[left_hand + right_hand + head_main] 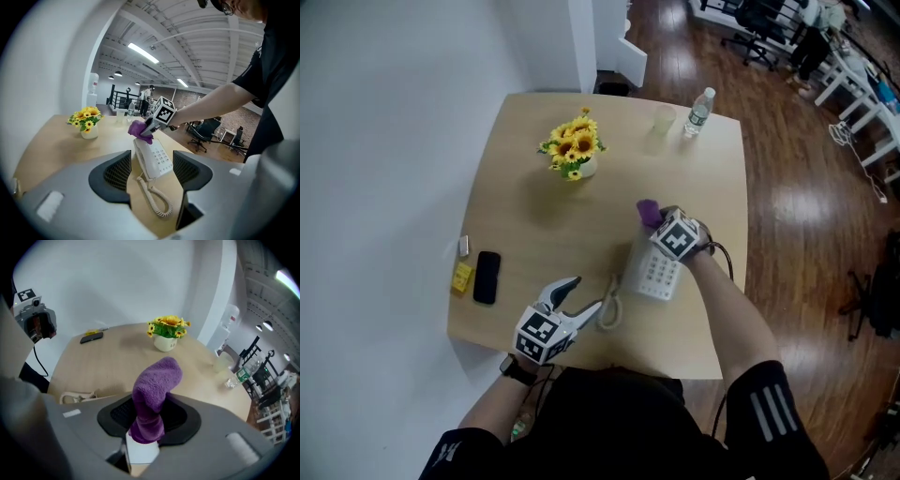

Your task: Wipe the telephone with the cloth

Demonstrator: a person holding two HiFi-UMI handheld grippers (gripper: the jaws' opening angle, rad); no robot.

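Pale wooden table (534,169) by a white wall, dark plank floor off to the side, and the white telephone (656,272) sits near the person's edge of the tabletop. That telephone is our landmark.

Right gripper (656,218) is at the far end of the telephone, its jaws clamped on the purple cloth (648,212). In the right gripper view the cloth (157,380) stands up in a thick fold between the pinched jaws, with a white bit of the telephone just beneath it. From the left gripper view the cloth meets the top end of the handset.

Left gripper (581,298) hovers just left of the telephone, beside the coiled cord (609,305). Its jaws stand apart, holding nothing; through the gap its own view looks straight at the keypad and the cord's loops on the table.

Beyond the telephone, a small white vase of sunflowers (575,148). Farther back and to the right, a water bottle (697,111) with a clear cup (664,119) beside it. Well left of the telephone, near the table's edge, a black phone (487,277) lies flat with a small yellow item (463,277) just beside it.
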